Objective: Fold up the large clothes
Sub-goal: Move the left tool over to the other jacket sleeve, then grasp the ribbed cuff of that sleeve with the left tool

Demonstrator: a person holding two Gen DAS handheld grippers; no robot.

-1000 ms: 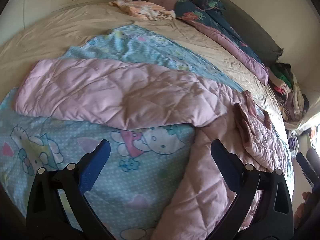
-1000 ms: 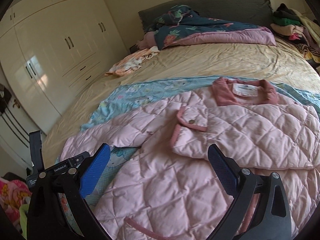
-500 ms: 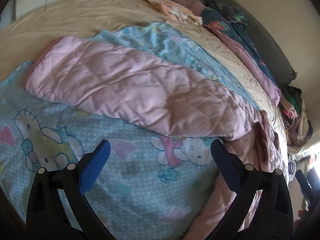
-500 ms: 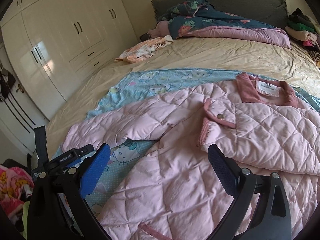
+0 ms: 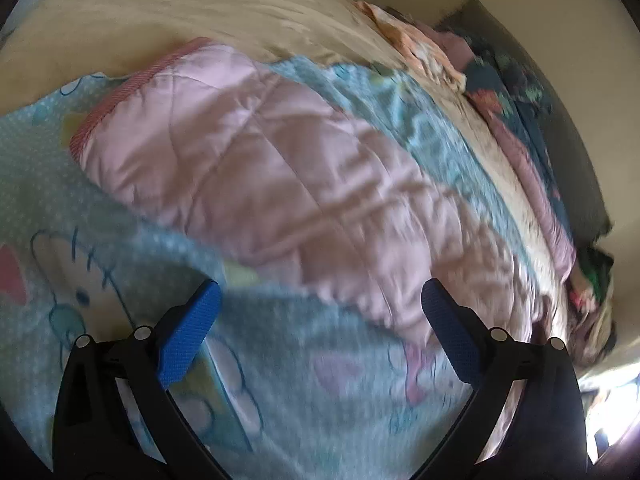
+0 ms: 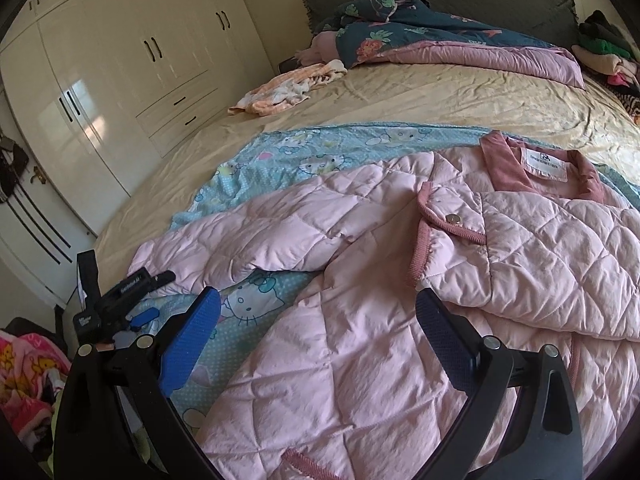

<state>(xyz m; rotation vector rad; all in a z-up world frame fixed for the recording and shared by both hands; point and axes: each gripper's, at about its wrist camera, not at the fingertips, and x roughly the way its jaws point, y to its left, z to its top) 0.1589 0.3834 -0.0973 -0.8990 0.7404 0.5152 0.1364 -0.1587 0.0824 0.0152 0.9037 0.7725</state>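
Heads up, both your left gripper and right gripper are wide open holding nothing, and with the pink quilted jacket spread mid-frame, you'll probably snag the Hello Kitty sheet along with the sleeve.

— How do your grippers stand?
— Your left gripper is spread wide, its blue pads apart with nothing between them. Your right gripper is spread just as wide and grips nothing, and it sits to the right of the left one.
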